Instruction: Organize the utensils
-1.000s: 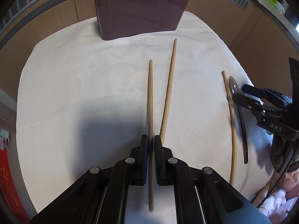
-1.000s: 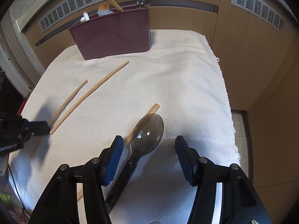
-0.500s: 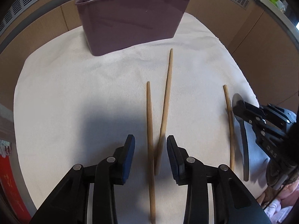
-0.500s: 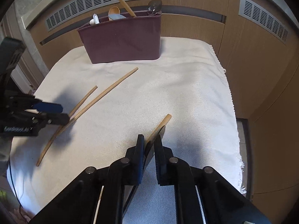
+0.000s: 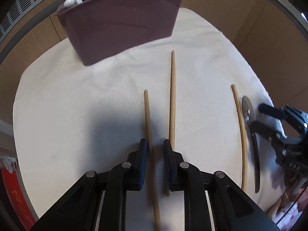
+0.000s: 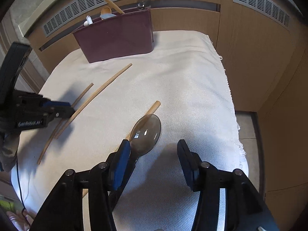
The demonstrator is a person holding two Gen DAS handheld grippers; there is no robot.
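Observation:
Two wooden chopsticks lie side by side on the white cloth (image 5: 77,96). My left gripper (image 5: 155,150) straddles the left chopstick (image 5: 147,115); its jaws are closing, with a gap still beside the right pad. The right chopstick (image 5: 172,96) runs under the right finger. A third chopstick (image 6: 153,108) lies under a smoky translucent spoon (image 6: 146,132). My right gripper (image 6: 154,152) hovers over that spoon with jaws opening, and the bowl sits against the left pad (image 6: 123,154) without being gripped. The maroon utensil holder (image 5: 123,28) stands at the back.
The holder (image 6: 119,38) has a white spoon, a wooden spoon and other utensils in it. My left gripper (image 6: 65,107) shows at the left of the right wrist view. The cloth's fringed edge (image 6: 229,96) drops off at the right, with wooden cabinet panels behind.
The left gripper was shut on a chopstick, opened wide, and now narrows around the left chopstick, closer to the holder. The right gripper closed on the spoon, then opened again.

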